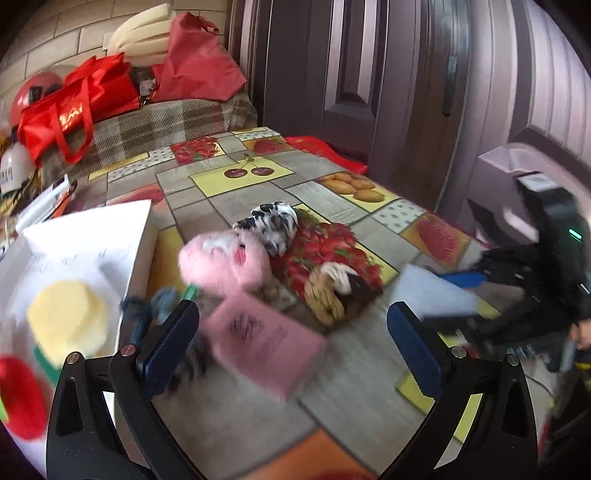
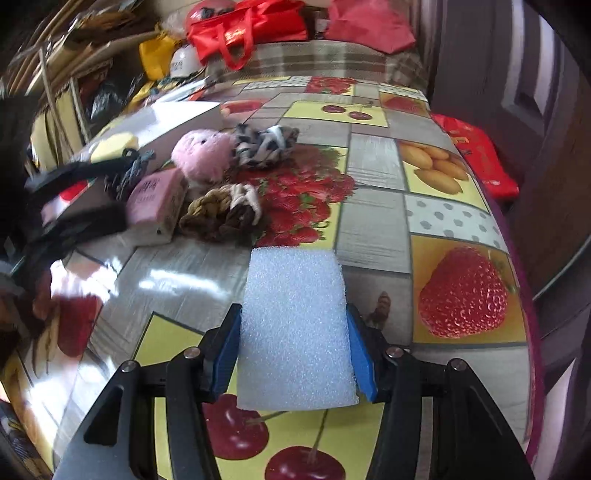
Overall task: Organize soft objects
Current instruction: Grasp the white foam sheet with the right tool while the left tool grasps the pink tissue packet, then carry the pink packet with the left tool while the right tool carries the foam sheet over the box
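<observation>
My right gripper (image 2: 293, 354) is shut on a white foam sponge (image 2: 295, 325) and holds it above the fruit-print tablecloth; it also shows in the left wrist view (image 1: 436, 291). My left gripper (image 1: 291, 343) is open and empty, low over the table just before a pink sponge block (image 1: 264, 338). Behind that lie a pink plush toy (image 1: 225, 262), a black-and-white knotted rope toy (image 1: 275, 221) and a brown-and-tan rope toy (image 1: 332, 291). A blue-grey rope toy (image 1: 147, 310) lies by the left finger. A white box (image 1: 88, 236) at left holds a yellow sponge (image 1: 68, 317) and a red soft toy (image 1: 18, 398).
A plaid-covered bench (image 1: 166, 118) behind the table carries red bags (image 1: 81, 96) and white foam (image 1: 144, 33). A dark door (image 1: 369, 74) stands at the right. A red packet (image 2: 476, 155) lies off the table's right edge. Cardboard and clutter (image 2: 74, 55) crowd the far left.
</observation>
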Demonstrator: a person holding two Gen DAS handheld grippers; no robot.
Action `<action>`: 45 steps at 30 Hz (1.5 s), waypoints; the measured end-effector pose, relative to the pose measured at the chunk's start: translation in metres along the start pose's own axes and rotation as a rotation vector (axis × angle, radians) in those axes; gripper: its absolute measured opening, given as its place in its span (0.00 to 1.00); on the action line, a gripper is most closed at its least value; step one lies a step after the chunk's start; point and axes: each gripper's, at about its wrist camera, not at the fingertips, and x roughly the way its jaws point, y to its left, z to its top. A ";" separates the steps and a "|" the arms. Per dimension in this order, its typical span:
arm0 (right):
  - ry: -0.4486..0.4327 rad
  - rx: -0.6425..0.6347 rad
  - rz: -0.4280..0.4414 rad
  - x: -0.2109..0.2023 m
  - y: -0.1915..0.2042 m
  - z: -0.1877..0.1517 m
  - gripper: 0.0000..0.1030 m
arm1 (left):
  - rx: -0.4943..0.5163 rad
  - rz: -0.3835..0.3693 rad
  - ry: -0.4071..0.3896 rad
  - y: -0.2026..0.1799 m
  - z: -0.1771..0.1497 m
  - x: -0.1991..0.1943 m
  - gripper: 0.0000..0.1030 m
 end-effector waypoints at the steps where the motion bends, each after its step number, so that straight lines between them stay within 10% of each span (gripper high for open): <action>1: 0.004 -0.019 -0.008 0.000 0.004 0.000 0.52 | 0.001 0.003 0.021 0.000 0.003 0.008 1.00; 5: 0.007 -0.059 -0.015 0.003 0.008 0.001 0.52 | 0.008 0.019 0.150 -0.001 0.007 0.037 1.00; 12: 0.006 -0.039 0.009 0.004 0.005 0.003 0.52 | 0.108 -0.109 0.151 -0.034 -0.020 0.006 0.99; 22: 0.008 -0.040 0.011 0.004 0.006 0.003 0.53 | 0.114 -0.062 0.227 -0.035 -0.021 0.020 0.99; 27: 0.007 -0.044 0.011 0.004 0.005 0.003 0.52 | 0.153 -0.051 0.231 -0.041 -0.025 0.019 0.76; 37: -0.056 -0.157 -0.040 -0.005 0.027 0.001 0.51 | 0.152 0.005 -0.165 -0.036 -0.031 -0.056 0.76; 45: -0.425 -0.109 -0.126 -0.058 0.036 -0.006 0.52 | -0.096 0.212 -0.350 0.028 -0.046 -0.108 0.76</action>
